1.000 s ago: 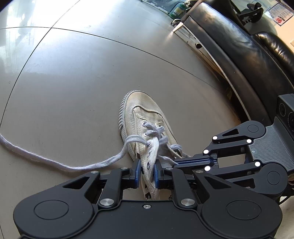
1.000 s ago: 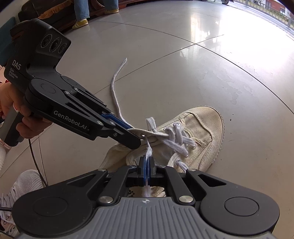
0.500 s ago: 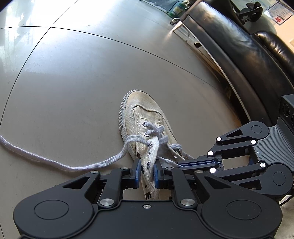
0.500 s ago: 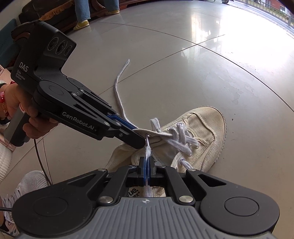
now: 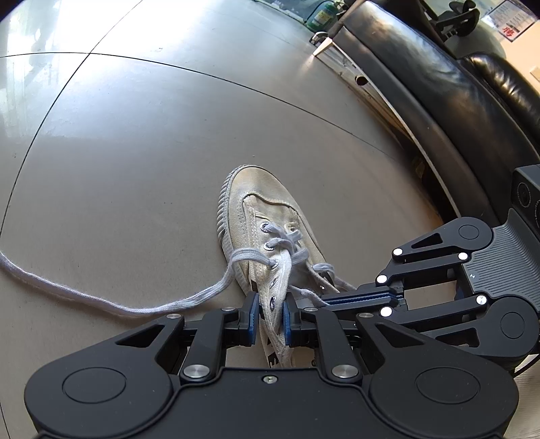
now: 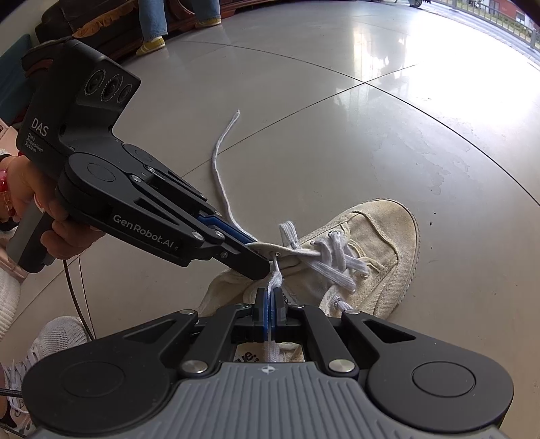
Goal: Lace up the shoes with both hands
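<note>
Nearest, in the right wrist view: right gripper [image 6: 270, 300], fingers pressed flat together on the lace [image 6: 275, 280], pinching it just below the eyelet above. Just beyond: left gripper [image 6: 263, 266], fingers clamped on the eyelet flap [image 5: 271, 293] of the shoe [image 6: 378, 243], lifting that canvas edge clear of the tongue. Shoe on the floor [image 5: 135, 135], toe pointing away from both grippers, crossed lacing over the lower eyelets, upper ones on the held flap bare. Likely trouble, by judgement only: risk of the soft, fuzzy cord sliding out of so narrow a pinch if pulled hard; risk of dragging or tipping the light shoe on the glossy floor, with nothing but the flap hold to anchor it; risk too of wrenching the canvas free of the left fingers when pulled against. Uneven tension another hazard, given the other end [image 5: 101, 300] of the lace lying long and slack on the floor off to the left, held by nothing. Tip of the pinched end hidden behind the right gripper's body, so impossible to judge for threading. Containers: none proper near the work; shoe itself empty, no foot inside. Farther off, a black sofa [image 5: 438, 84], and past its far end a green bottle [image 5: 320, 15], contents impossible to tell.
</note>
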`<state>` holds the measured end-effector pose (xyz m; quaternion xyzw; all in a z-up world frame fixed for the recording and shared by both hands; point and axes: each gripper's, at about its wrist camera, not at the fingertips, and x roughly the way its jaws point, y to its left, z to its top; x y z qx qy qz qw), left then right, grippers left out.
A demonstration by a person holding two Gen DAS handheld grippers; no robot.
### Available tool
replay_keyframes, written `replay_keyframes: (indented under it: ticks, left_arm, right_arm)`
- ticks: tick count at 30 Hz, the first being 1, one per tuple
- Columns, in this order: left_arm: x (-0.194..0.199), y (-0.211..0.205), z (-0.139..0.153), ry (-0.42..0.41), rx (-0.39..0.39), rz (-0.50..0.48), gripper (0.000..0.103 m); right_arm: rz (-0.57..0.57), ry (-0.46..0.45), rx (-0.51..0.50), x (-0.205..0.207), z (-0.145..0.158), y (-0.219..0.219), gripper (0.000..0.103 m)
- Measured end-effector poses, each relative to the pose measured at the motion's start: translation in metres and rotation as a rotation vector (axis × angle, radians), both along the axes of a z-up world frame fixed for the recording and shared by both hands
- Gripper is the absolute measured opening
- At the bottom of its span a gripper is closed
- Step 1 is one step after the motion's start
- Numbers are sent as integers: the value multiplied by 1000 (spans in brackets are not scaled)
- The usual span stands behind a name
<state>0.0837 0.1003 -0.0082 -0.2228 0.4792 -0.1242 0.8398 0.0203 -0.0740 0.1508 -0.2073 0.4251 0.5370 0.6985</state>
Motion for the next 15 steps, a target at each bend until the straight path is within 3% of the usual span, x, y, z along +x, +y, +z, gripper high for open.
replay_keyframes:
  ticks: [15]
  left_arm:
    - [5,-5,-2,3,-6,-9,11]
  right_arm:
    - [-31,21,-15,4,-4,-5,2]
